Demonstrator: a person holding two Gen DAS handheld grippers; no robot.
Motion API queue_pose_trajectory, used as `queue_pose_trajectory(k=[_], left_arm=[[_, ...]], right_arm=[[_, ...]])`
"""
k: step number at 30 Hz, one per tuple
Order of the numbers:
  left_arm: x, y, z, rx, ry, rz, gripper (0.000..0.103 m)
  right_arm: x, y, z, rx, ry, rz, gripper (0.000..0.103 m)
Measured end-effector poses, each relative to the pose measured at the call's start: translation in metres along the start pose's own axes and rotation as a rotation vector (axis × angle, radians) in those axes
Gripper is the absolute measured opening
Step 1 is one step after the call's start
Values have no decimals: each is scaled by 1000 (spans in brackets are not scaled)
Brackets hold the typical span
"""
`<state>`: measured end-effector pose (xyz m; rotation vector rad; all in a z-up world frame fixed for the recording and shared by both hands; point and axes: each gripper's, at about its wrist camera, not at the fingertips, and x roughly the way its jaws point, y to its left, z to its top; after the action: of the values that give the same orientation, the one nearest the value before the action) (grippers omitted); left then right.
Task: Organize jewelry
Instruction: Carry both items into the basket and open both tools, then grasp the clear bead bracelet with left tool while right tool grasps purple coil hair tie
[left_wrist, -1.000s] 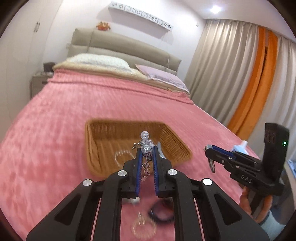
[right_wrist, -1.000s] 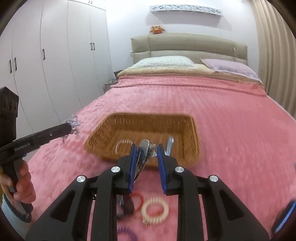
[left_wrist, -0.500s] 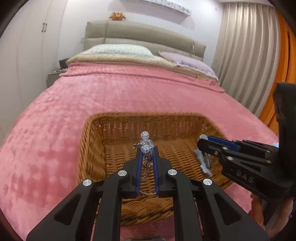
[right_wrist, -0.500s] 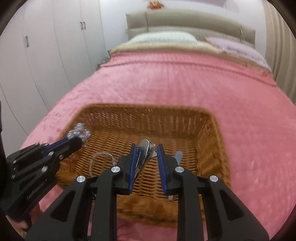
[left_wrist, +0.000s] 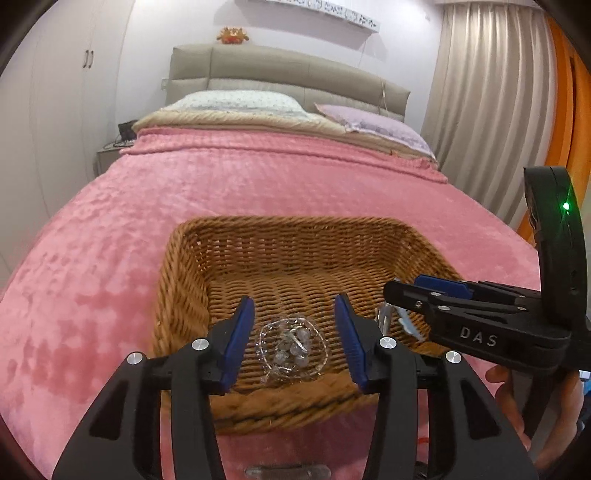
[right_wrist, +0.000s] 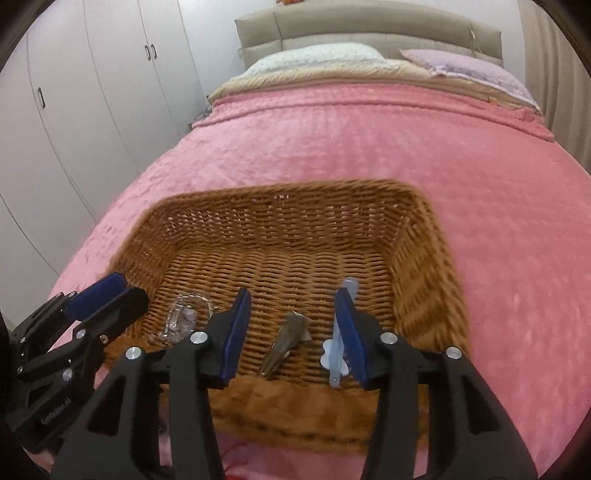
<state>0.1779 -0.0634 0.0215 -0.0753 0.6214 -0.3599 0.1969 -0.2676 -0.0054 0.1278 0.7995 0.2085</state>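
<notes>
A wicker basket (left_wrist: 184, 280) sits on the pink bedspread; it also shows in the right wrist view (right_wrist: 424, 236). My left gripper (left_wrist: 295, 339) is open above the basket's near side, with a clear crystal bead bracelet (left_wrist: 291, 345) lying on the basket floor between its fingers. My right gripper (right_wrist: 291, 332) is open over the basket, with a metal hair clip (right_wrist: 286, 341) lying below it and a pale blue flower hair clip (right_wrist: 334, 354) beside its right finger. The bracelet shows at the left in the right wrist view (right_wrist: 183, 317).
The pink bedspread (left_wrist: 258, 184) stretches back to pillows (left_wrist: 236, 101) and a padded headboard. White wardrobes (right_wrist: 92, 92) stand on the left, curtains (left_wrist: 491, 110) on the right. A clear hair clip (left_wrist: 286, 472) lies on the bedspread below my left gripper.
Both grippers have opened over the basket. The bead bracelet dropped from the left gripper and the metal hair clip from the right; both now lie on the basket floor.
</notes>
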Motion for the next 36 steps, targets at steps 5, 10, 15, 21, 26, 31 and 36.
queue_pose_trajectory(k=[5,10,15,21,26,31,36], left_arm=[[-39,1,0,-34,-42,-37,44],[-93,-2,-15,-40,-80,-68,44],[-134,-5,-45,-8,-64,-47,44],[-148,1,-84,-18,-13,-27,44],[-140,10,-108,-55,37,-40,42],[-119,13,-124,-70,93,-39,42],[-102,10,-130,-65,144,-42,38]], right_arm=[[-42,4,-11,6,-41,15,44],[-100,15,-34,7,-79,20,44],[-139,21,-74,16,-94,36,44],[-143,28,-133,24,-58,24,37],[-136,39,-163,-6,-38,16,34],[-121,44,-179,-17,-10,-7,34],[-108,45,-190,-27,18,-37,28]])
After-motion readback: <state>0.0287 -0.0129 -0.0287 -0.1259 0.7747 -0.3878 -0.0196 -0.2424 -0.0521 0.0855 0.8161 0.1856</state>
